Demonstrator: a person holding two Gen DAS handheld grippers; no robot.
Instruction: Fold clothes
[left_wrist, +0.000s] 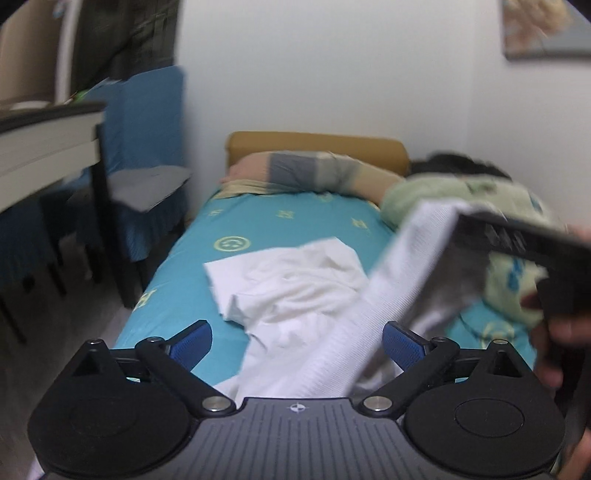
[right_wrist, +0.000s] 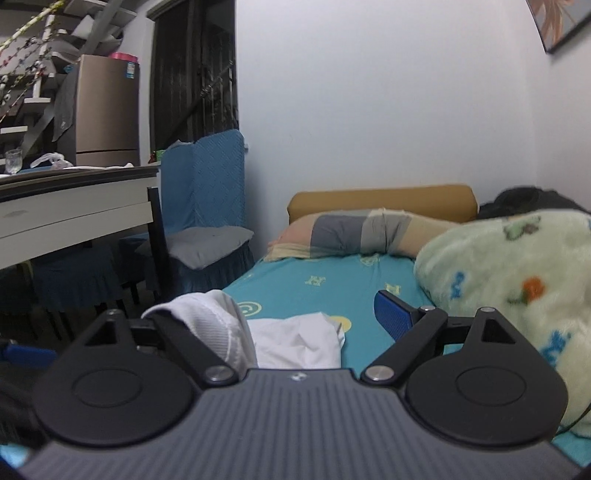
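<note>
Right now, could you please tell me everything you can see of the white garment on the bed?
The white garment is a thin, soft-looking fabric, crumpled and only partly spread on the teal bedsheet. One flat corner points toward the pillow end; the rest bunches in folds. A ribbed white strip rises toward the right gripper, draping over its left finger. The left gripper is open, with cloth lying between its fingers.

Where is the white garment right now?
The white garment lies crumpled on the turquoise bedsheet, near the bed's foot. In the left wrist view it sits between the open left claw fingers, beside the green fleece blanket.
</note>
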